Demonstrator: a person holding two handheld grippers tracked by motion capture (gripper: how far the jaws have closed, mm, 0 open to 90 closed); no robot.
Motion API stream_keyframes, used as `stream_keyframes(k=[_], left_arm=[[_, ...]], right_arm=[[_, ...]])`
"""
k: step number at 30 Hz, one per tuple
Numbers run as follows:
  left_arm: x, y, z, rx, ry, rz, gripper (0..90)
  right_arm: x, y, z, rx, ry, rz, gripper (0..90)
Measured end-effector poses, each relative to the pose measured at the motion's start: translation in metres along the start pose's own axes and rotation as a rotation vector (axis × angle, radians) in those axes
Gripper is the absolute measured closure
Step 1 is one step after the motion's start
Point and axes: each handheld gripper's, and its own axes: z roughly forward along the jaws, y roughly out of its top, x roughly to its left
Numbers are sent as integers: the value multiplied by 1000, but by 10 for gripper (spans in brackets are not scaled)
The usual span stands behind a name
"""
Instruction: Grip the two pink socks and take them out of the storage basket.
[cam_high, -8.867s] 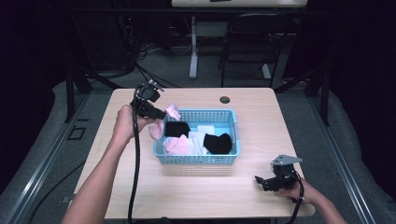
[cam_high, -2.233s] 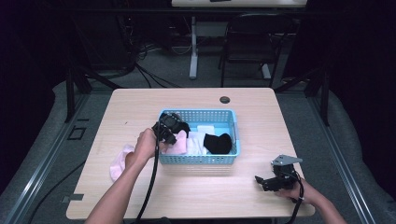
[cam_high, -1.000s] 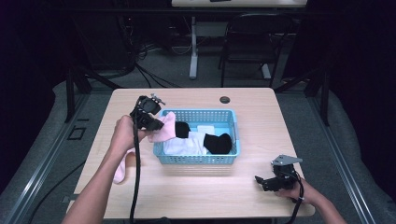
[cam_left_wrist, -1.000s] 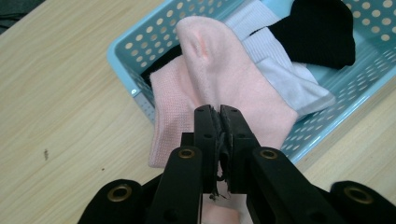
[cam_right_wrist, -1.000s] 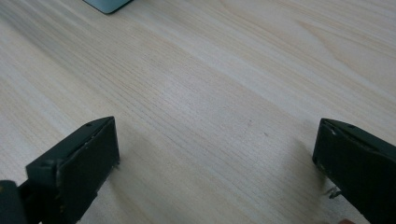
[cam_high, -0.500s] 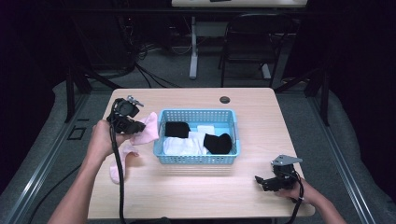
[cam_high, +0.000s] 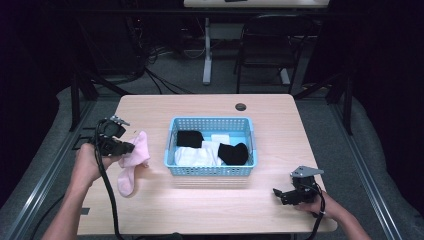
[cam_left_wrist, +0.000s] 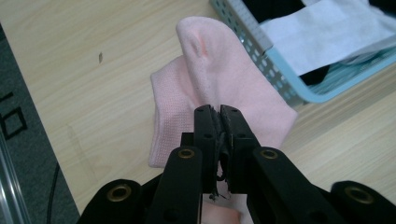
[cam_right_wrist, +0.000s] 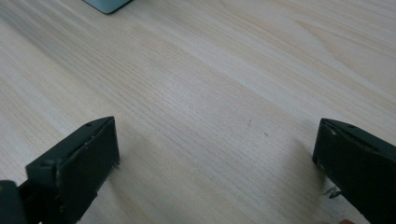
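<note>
So the left tool (cam_left_wrist: 219, 114) is clamped on a pink sock (cam_left_wrist: 219, 70) just left of the basket (cam_high: 172, 170), right tool (cam_high: 286, 194) released, far off near-right

No legible text, label, brand, number or sign appears on any item, hand-held gripper or the surface in these views.

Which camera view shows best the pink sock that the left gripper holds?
The left gripper view: the pink sock is close there, pinched between the shut jaws of the left gripper, beside the blue basket. The high view shows it small, over another pink sock on the table.
</note>
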Motion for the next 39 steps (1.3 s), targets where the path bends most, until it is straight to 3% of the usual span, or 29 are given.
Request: stream_keyframes(k=[5, 11, 16, 20, 22, 27, 32, 39], left_arm=[[15, -19, 14, 31, 10, -51, 857], [24, -38, 44, 89, -2, -101, 856], [30, -49, 64, 106, -27, -138, 846], [35, -56, 71, 108, -32, -163, 810], [36, -59, 70, 100, -28, -171, 746], [35, -65, 60, 71, 16, -198, 437], [27, -77, 51, 41, 20, -199, 211], [13, -98, 47, 13, 17, -201, 84]], right_arm=[[0, 0, 0, 2, 1, -3, 0], [0, 0, 0, 0, 1, 0, 0], [0, 0, 0, 2, 1, -3, 0], [0, 0, 0, 0, 0, 0, 0], [0, 0, 0, 0, 0, 0, 0], [0, 0, 0, 0, 0, 1, 0], [0, 0, 0, 0, 0, 1, 0], [0, 0, 0, 0, 0, 0, 0]])
